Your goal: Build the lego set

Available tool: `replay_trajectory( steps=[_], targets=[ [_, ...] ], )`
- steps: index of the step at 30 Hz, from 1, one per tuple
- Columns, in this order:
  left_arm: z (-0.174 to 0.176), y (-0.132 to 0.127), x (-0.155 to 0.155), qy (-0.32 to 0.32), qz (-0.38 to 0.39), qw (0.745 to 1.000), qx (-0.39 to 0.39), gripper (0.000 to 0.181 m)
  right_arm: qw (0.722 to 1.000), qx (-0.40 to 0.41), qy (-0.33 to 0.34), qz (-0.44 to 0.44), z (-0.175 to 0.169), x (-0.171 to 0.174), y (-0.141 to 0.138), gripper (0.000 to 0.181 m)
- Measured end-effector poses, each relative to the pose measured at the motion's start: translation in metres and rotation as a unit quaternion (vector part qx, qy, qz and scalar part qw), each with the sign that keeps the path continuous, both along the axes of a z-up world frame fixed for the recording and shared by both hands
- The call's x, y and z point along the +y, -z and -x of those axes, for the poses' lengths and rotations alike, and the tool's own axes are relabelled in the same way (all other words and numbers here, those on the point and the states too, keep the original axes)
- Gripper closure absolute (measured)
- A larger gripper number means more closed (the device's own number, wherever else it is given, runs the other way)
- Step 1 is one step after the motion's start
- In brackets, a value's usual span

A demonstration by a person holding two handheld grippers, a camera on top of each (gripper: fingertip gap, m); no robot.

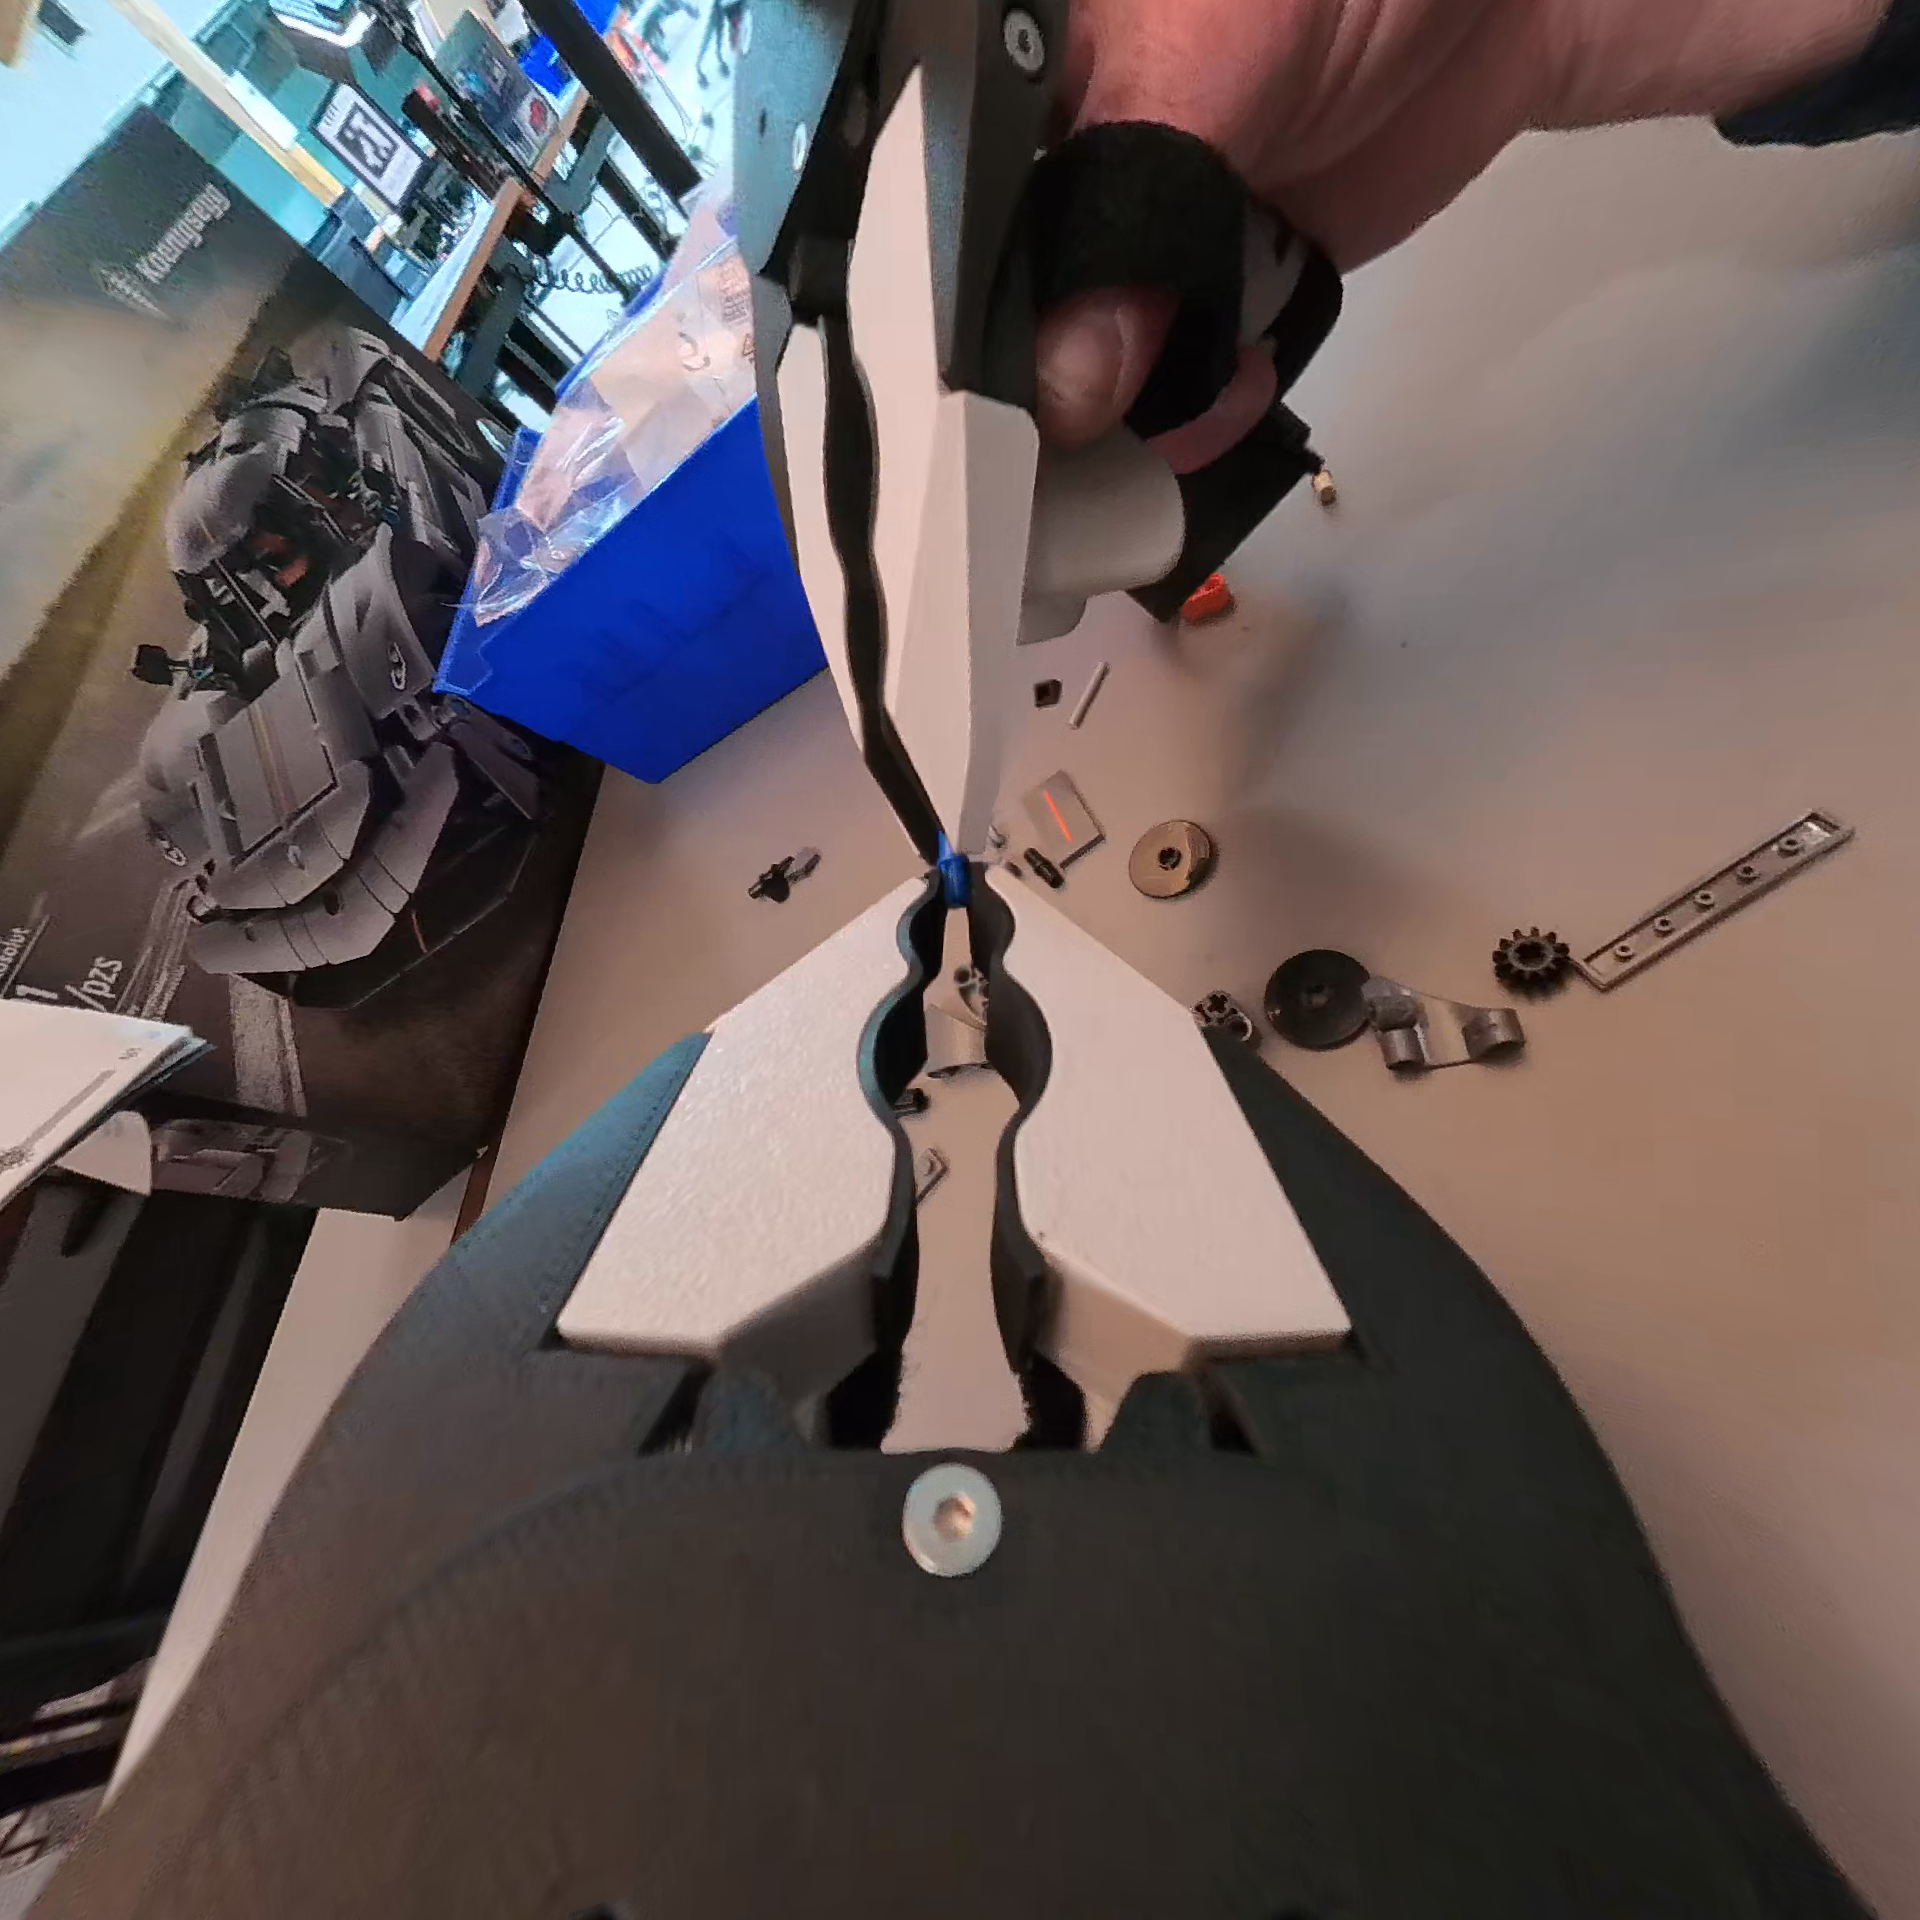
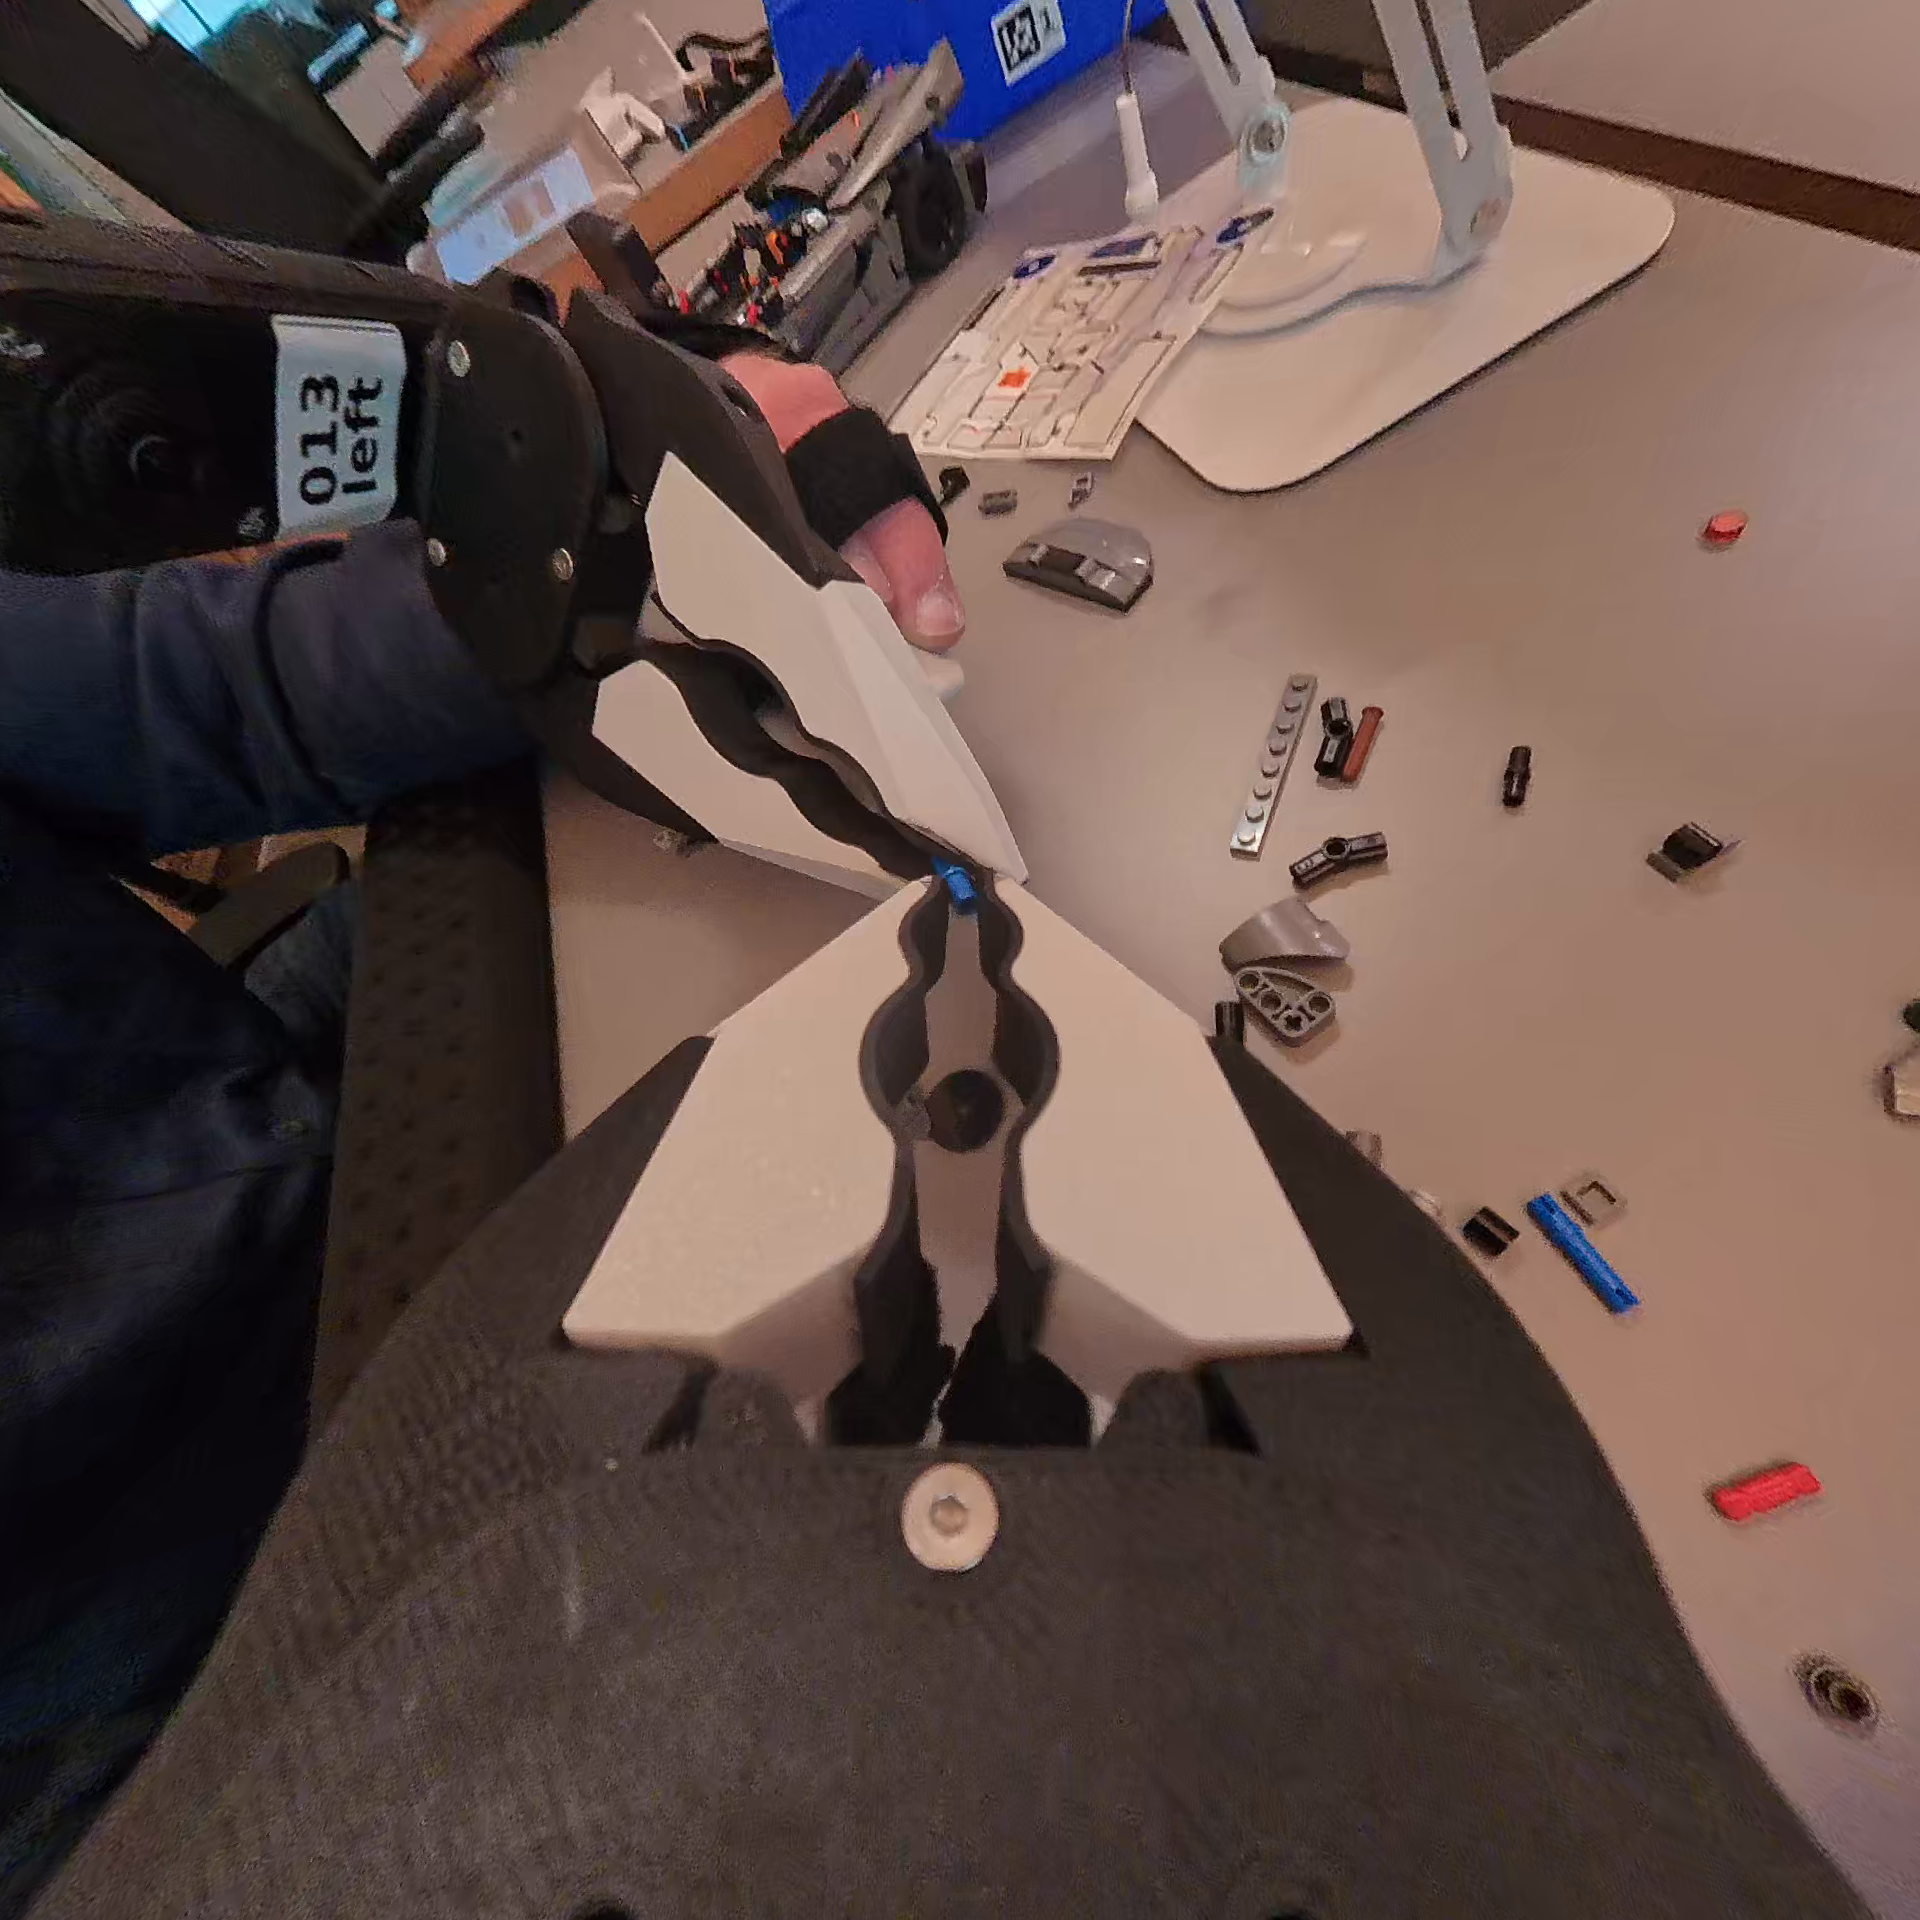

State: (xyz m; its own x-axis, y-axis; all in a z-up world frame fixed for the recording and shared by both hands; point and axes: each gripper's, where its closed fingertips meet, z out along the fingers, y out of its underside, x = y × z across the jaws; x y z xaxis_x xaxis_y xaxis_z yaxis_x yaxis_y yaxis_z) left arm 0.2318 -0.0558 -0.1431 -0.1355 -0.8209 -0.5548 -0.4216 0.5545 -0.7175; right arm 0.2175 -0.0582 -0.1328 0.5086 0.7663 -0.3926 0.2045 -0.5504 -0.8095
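Grippers meet tip to tip above the pale table (image 1: 1558,520), and a small blue peg (image 1: 951,871) sits pinched right at the spot where they touch. The left gripper (image 1: 951,894) has its fingers drawn in tight at the tips, closed on one end of the blue peg. The right gripper (image 1: 940,831) comes down onto the same peg from the far side, its fingers also squeezed together around it, with a person's hand (image 1: 1299,156) in a black strap on the handle. From the other side the blue peg (image 2: 958,881) shows again between the right gripper (image 2: 961,899) and the left gripper (image 2: 951,868), held clear of the table (image 2: 1143,727).

Loose pieces lie scattered beyond the peg: a long grey strip with holes (image 1: 1714,899), a black cog (image 1: 1529,958) touching its near end, a dark disc (image 1: 1317,997) and a metal-coloured wheel (image 1: 1172,857). A blue bin (image 1: 644,613) with clear bags stands behind the peg, beside the set's dark box (image 1: 260,675). A blue bar (image 2: 1581,1252), a red flat piece (image 2: 1764,1491) and a sticker sheet (image 2: 1070,353) lie well apart from the peg.
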Motion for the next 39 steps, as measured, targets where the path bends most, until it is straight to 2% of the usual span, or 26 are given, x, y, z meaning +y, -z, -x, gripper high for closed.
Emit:
replay_trajectory(
  steps=[12, 20, 26, 31, 39],
  targets=[
    [-0.001, 0.001, 0.003, -0.004, 0.013, 1.000, -0.010, 0.179, 1.000, 0.016, 0.010, -0.013, 0.000, 0.004, -0.008, 0.178],
    [0.001, 0.007, 0.006, -0.003, 0.024, 1.000, 0.002, 0.174, 1.000, -0.006, 0.022, -0.017, -0.005, 0.007, -0.003, 0.179],
    [0.008, 0.031, 0.017, -0.012, 0.084, 0.995, 0.050, 0.166, 0.996, -0.077, 0.026, -0.021, -0.015, 0.005, 0.013, 0.179],
    [0.010, 0.062, 0.016, -0.016, 0.134, 0.985, 0.109, 0.163, 0.986, -0.166, -0.015, -0.024, -0.009, -0.003, 0.038, 0.179],
    [0.011, 0.070, 0.005, 0.003, 0.178, 0.975, 0.132, 0.167, 0.970, -0.231, -0.069, -0.030, 0.002, -0.015, 0.057, 0.179]
  ],
)
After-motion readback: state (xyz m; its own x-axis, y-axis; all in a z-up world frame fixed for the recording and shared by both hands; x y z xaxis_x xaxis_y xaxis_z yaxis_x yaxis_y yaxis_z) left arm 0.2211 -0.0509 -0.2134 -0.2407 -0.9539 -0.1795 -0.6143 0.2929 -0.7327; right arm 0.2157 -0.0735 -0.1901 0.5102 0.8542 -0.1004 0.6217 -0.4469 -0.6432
